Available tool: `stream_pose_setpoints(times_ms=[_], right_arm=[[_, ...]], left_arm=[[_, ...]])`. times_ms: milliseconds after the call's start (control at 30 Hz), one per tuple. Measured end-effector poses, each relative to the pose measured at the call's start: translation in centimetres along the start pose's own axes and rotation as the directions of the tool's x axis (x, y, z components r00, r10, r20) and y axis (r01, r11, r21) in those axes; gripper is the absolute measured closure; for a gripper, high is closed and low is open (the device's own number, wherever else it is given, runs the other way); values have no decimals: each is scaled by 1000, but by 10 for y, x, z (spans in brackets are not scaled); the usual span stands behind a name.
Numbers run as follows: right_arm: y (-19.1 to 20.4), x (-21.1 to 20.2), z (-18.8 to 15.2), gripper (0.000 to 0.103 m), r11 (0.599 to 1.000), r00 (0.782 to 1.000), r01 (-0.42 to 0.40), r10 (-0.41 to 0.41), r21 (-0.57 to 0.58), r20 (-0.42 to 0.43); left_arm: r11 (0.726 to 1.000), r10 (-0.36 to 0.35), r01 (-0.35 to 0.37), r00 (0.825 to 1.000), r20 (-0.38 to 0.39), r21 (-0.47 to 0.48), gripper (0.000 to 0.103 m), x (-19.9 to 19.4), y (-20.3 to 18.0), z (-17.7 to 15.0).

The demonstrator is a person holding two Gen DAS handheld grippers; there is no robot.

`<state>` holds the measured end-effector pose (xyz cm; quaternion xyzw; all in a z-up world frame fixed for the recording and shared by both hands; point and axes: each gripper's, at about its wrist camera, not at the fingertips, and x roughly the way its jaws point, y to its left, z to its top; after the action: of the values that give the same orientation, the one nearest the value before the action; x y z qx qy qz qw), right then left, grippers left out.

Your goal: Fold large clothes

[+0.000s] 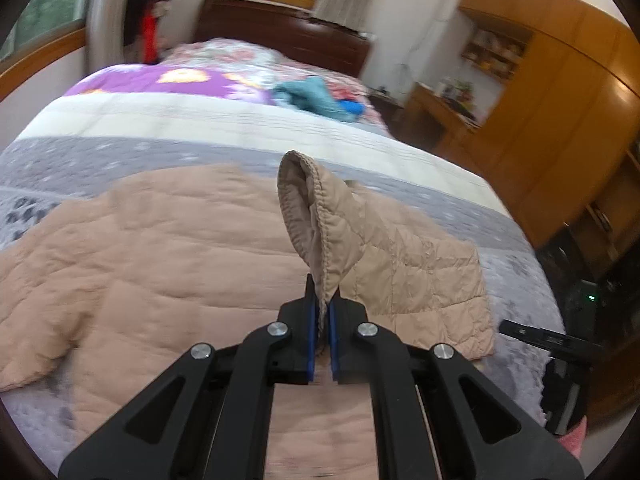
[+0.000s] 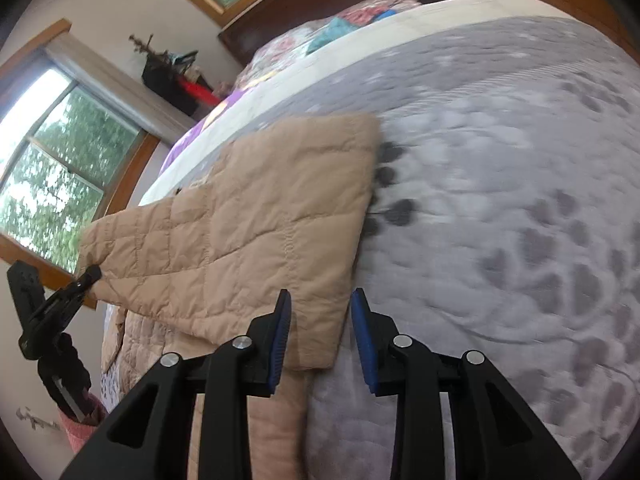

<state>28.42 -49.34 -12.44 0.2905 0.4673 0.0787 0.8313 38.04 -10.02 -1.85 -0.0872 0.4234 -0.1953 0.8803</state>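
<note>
Jacket: a tan quilted jacket (image 1: pixel 168 248) lies spread on the near part of the bed, its body flat on the cover.
Sleeve: one sleeve (image 1: pixel 384 248) is lifted off the cover and reaches across toward the jacket's body; its cuff (image 1: pixel 304 200) stands up above the pads.
Left gripper: the left gripper (image 1: pixel 323 320) is clamped on the edge of the cuff, blue pads pressed together with the fabric between them.
Right gripper: the right gripper (image 2: pixel 320 340) hangs over the near edge of the jacket, jaws partly apart; nothing is pinched, the tan fabric lies below and between the fingers.
Left gripper in the right view: it shows at the far left (image 2: pixel 86 278), biting the end of the sleeve.
Bed: a grey cover with dark heart shapes (image 2: pixel 500 200), then a cream band and purple floral bedding farther off.
Far end: a teal cloth (image 1: pixel 316 98) lies near the headboard.
Room: wooden cupboards (image 1: pixel 560 100) to the right, windows (image 2: pixel 52 168) to the left.
</note>
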Motion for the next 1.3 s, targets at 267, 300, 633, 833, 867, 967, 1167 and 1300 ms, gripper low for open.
stream_pose_setpoints(times_ms=[267,300,633,833,867,967,1167,1300], right_arm=[[24,40,3,71,989,988,137,-141,-56,-64],[24,44,3,70,987,986,148,-151,-56,-68],[40,32,6,68,978,980,194,-197,-78,-36],[85,11,3,67,966,982,190,-190,-174,18],[90,16,2,67,967,983,179,-182,-183,1],[97,41,-3,67,961,977,200,-211,-193,-36],[88,74,-10,71,959,966,220,-239,-179,-93],[83,83,-12,71,959,966,218,-238,-179,-100]], left_arm=[[992,55,-72,985,-163,-101,99,55,71,-18],[991,55,-77,981,-186,-110,97,65,76,-21],[989,81,-101,981,-175,-104,85,60,84,-18],[985,169,-170,985,-31,-27,72,20,66,-16],[988,155,-155,987,-31,-21,72,19,61,-16],[993,120,-119,991,-59,14,72,31,45,-19],[992,125,-122,979,-163,32,72,81,51,-35],[989,132,-121,981,-140,81,71,85,48,-38]])
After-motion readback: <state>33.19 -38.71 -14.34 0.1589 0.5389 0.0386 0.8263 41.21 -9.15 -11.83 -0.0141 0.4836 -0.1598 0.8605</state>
